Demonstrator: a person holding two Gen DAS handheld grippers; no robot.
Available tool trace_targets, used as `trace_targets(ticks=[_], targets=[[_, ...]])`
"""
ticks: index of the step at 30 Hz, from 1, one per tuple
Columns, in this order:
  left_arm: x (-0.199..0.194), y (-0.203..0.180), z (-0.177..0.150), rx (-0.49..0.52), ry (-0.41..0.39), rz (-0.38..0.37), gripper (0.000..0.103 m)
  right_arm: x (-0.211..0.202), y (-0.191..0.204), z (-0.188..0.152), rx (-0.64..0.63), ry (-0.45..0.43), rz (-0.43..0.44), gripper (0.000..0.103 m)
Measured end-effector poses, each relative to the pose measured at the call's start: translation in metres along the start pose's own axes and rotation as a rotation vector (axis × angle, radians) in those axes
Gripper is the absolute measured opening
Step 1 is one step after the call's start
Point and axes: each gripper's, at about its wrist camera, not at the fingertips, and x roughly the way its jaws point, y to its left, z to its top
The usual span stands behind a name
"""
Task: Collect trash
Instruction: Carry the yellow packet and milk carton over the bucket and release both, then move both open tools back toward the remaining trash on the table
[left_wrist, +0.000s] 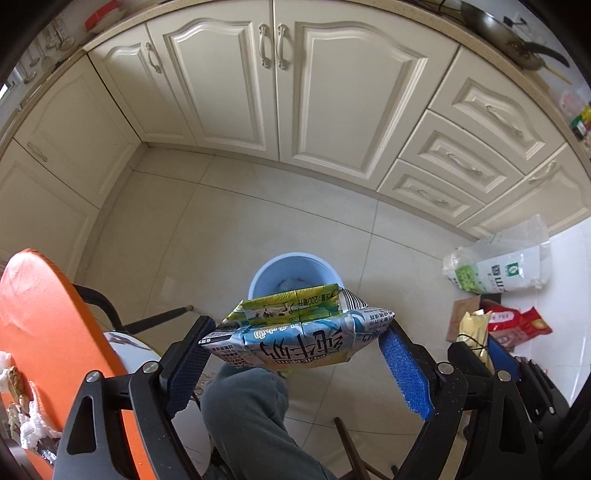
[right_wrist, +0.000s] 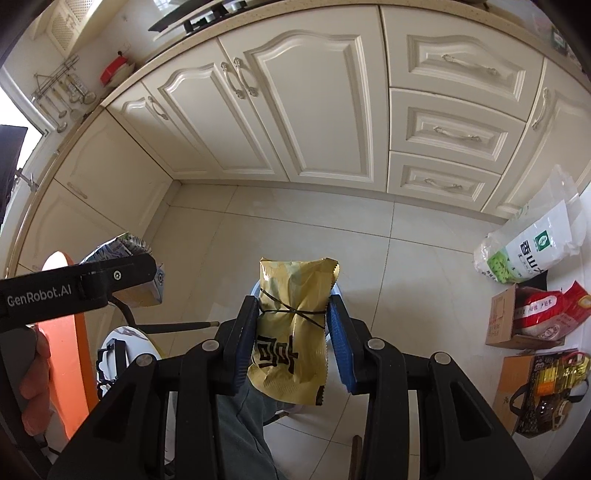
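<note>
My left gripper (left_wrist: 295, 332) is shut on a flattened blue and green milk carton (left_wrist: 299, 328) and holds it in the air just in front of a light blue bin (left_wrist: 293, 271) on the floor. My right gripper (right_wrist: 291, 317) is shut on a gold snack bag (right_wrist: 291, 328) tied with a black band, held above the same bin, whose rim (right_wrist: 338, 291) barely shows behind the bag. The gold bag also shows at the right of the left wrist view (left_wrist: 474, 328). The left gripper with the carton shows at the left of the right wrist view (right_wrist: 122, 273).
Cream kitchen cabinets (left_wrist: 295, 92) run along the back and left. An orange table (left_wrist: 48, 332) with scraps stands at left. A white rice bag (left_wrist: 502, 266), a red bag (left_wrist: 517, 323) and boxes (right_wrist: 502, 317) lie at right. My trouser leg (left_wrist: 251, 417) is below.
</note>
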Motion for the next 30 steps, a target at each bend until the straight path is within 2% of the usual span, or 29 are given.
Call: trace_targets(ticks=[9, 14, 18, 25, 30], targets=[[0.003, 0.002, 0.013, -0.025, 0.023, -0.006, 0.086, 0.003, -0.014, 0.001, 0.030, 0.010, -0.008, 0.039], [0.001, 0.008, 0.015, -0.048, 0.038, -0.081, 0.089, 0.003, -0.017, -0.001, 0.030, 0.010, -0.001, 0.040], [0.006, 0.010, 0.017, -0.023, 0.060, -0.018, 0.089, 0.001, -0.020, -0.001, 0.038, 0.002, 0.006, 0.040], [0.014, -0.003, 0.021, -0.016, 0.076, 0.002, 0.089, 0.000, -0.021, 0.001, 0.031, -0.005, 0.010, 0.040], [0.012, -0.008, 0.020, -0.012, 0.059, 0.033, 0.089, 0.000, -0.021, 0.000, 0.031, -0.005, 0.012, 0.040]])
